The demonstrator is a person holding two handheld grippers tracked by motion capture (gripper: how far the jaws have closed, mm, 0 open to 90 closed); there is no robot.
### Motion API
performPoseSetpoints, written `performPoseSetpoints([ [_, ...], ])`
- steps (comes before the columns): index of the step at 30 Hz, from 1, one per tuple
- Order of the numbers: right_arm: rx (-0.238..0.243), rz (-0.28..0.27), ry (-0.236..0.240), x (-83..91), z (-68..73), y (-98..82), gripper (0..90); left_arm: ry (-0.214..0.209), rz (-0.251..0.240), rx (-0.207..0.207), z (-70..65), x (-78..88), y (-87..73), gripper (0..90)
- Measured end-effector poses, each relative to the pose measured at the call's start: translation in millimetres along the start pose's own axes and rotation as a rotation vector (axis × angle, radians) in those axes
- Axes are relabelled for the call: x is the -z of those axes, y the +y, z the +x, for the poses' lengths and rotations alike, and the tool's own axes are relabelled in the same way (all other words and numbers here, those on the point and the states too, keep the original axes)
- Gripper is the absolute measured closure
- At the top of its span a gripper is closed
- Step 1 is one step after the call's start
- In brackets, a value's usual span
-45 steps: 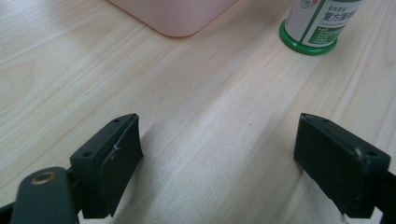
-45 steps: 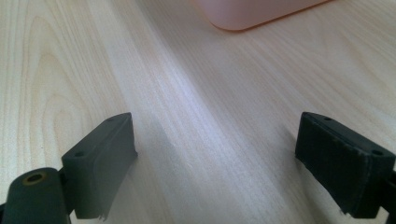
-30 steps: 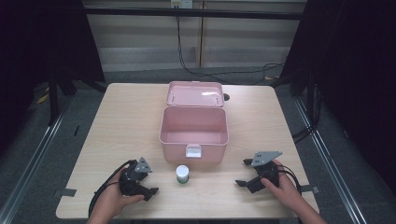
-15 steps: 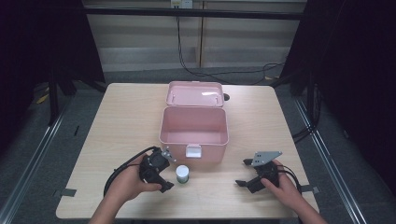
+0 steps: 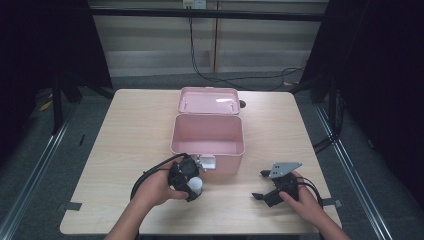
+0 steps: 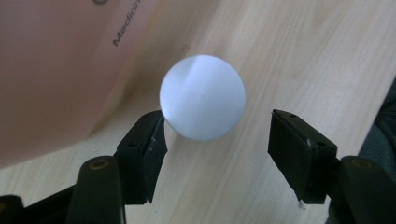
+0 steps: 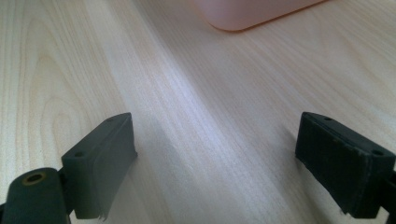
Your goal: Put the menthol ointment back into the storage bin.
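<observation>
A small bottle with a round white cap (image 5: 196, 186) stands on the wooden table just in front of the open pink box (image 5: 226, 161). My left gripper (image 5: 189, 179) reaches over it from the left. In the left gripper view the white cap (image 6: 203, 97) lies between the jaws of the left gripper (image 6: 217, 126). The jaws have just been closing; one finger (image 6: 144, 144) is at the cap's edge, while a gap remains at the other. My right gripper (image 5: 260, 185) rests open at the front right, with bare table between its jaws (image 7: 217, 128).
The pink box has its lid (image 5: 208, 100) folded back, and its interior looks bare. Its wall, with printed lettering, rises close beside the bottle (image 6: 56, 70). A corner of the box (image 7: 252, 11) lies ahead of the right gripper. Cables trail from both grippers.
My left gripper has moved right, from the front left to the bottle, and its jaws now straddle the cap. The right gripper has stayed where it was.
</observation>
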State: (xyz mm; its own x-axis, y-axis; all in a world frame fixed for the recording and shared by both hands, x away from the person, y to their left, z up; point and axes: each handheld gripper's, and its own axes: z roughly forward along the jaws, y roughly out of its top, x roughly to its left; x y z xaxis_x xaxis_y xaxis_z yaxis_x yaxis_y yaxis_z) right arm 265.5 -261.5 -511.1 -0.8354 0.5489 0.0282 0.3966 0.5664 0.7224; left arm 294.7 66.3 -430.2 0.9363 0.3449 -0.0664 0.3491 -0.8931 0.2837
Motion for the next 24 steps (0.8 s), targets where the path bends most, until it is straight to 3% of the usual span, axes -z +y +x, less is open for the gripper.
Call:
performPoseSetpoints([
  [9, -0.002, 0.0, -0.001, 0.0, 0.1, 0.1, 11.5, 0.021, 0.034, 0.0, 3.3, -4.8, 15.7, 42.5],
  [13, -0.007, 0.0, -0.003, -0.1, 0.6, 0.1, 11.5, 0.02, 0.021, 0.035, 4.1, -6.5, 18.0, 43.9],
  [15, -0.007, 0.0, -0.003, -0.1, 0.6, 0.1, 11.5, 0.021, 0.034, 0.026, 4.7, -7.6, 19.1, 45.2],
  [19, -0.007, 0.0, -0.003, -0.1, 0.6, 0.1, 11.5, 0.009, 0.03, 0.077, 6.5, -10.8, 20.8, 50.1],
  [20, -0.007, 0.0, -0.003, -0.1, 0.6, 0.1, 11.5, 0.01, 0.037, 0.064, 8.0, -10.4, 21.6, 50.1],
  [24, -0.007, 0.0, -0.003, -0.1, 0.6, 0.2, 11.5, 0.012, 0.064, 0.1, 6.4, -9.0, 23.0, 50.6],
])
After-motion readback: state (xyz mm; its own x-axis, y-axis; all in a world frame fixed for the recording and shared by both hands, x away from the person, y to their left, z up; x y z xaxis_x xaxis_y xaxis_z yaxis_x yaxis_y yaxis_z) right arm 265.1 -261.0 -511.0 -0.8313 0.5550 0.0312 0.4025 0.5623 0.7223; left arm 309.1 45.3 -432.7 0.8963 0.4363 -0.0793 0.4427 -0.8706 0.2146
